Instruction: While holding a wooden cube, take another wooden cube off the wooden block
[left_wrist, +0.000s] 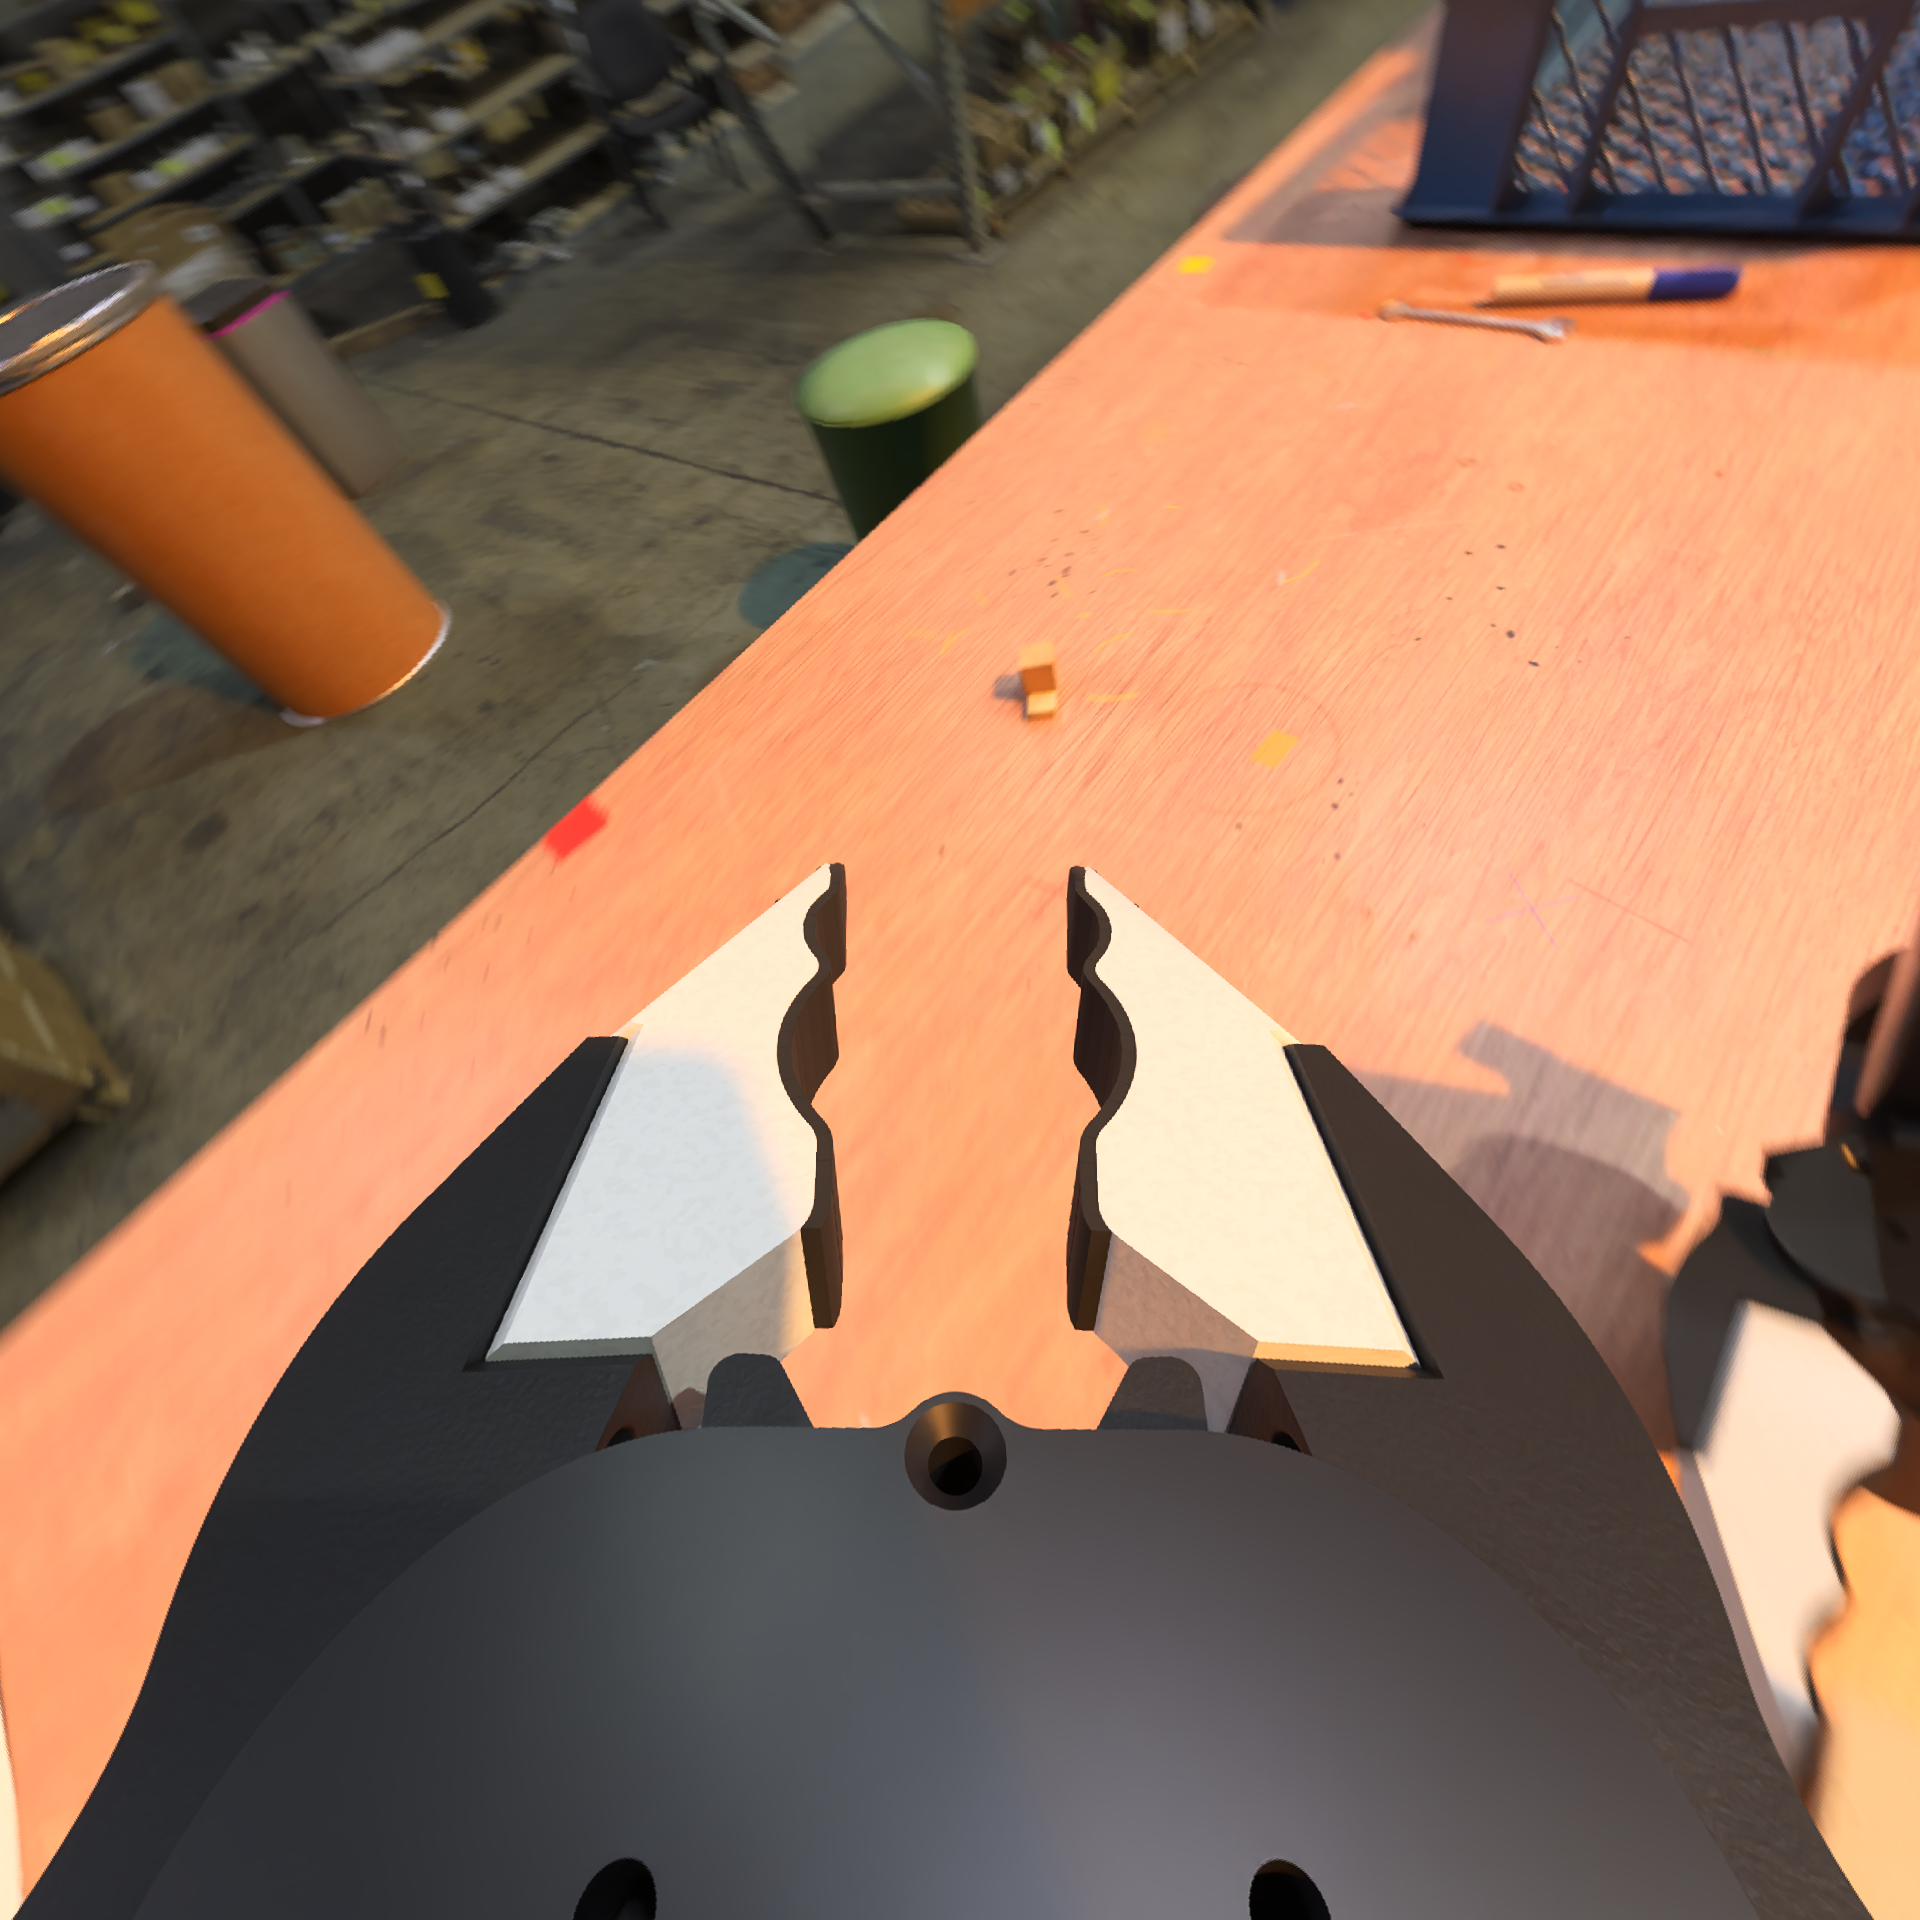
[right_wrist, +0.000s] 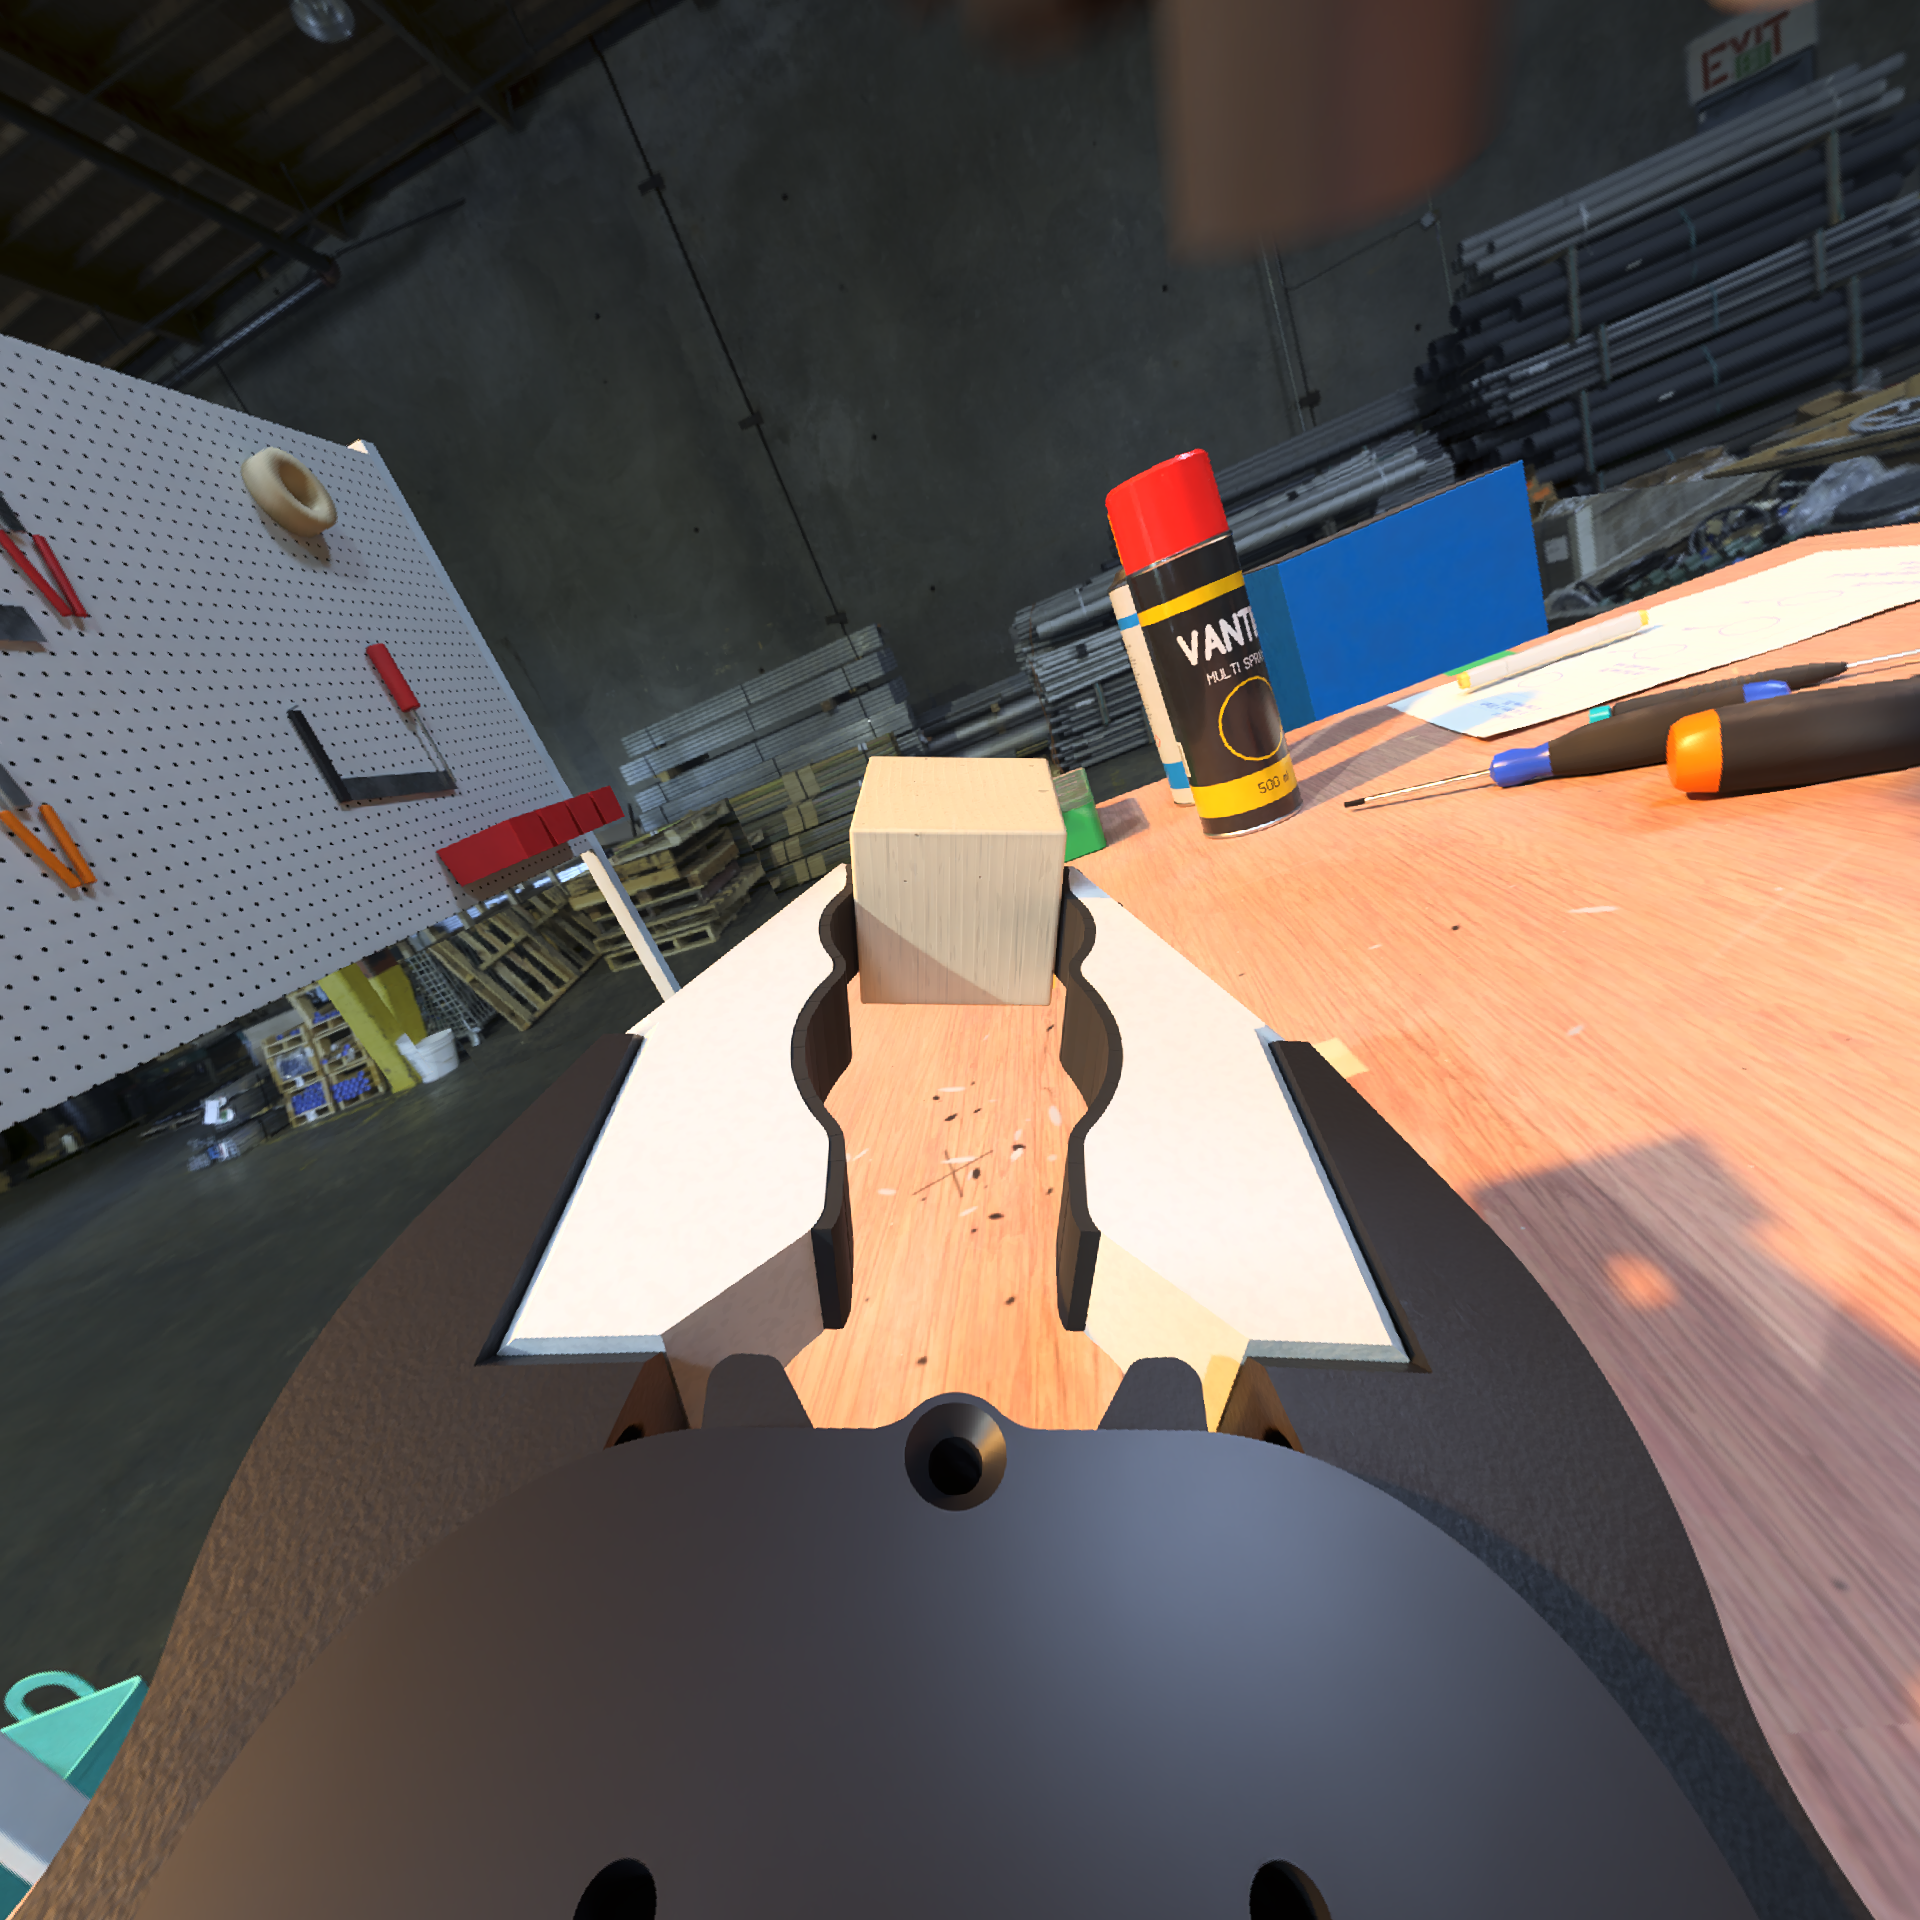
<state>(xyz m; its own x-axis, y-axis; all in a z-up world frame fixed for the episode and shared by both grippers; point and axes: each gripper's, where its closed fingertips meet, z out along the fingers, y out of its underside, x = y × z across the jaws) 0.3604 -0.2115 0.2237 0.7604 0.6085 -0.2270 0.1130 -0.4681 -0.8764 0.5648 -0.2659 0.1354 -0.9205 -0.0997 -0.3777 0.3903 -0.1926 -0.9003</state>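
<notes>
Tiny stacked wooden bits (left_wrist: 1038, 681) too small; blue crate (left_wrist: 1662, 114) & orange tube (left_wrist: 197, 488) cropped.

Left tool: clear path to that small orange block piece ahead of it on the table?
Probably yes. The left tool is open and empty, and only bare tabletop lies between it and the small orange block piece.

Lettering present on black-and-yellow spray can (right_wrist: 1210, 665), one o'clock; wall sign (right_wrist: 1751, 52), upper right. Wording not transcribed.
</notes>
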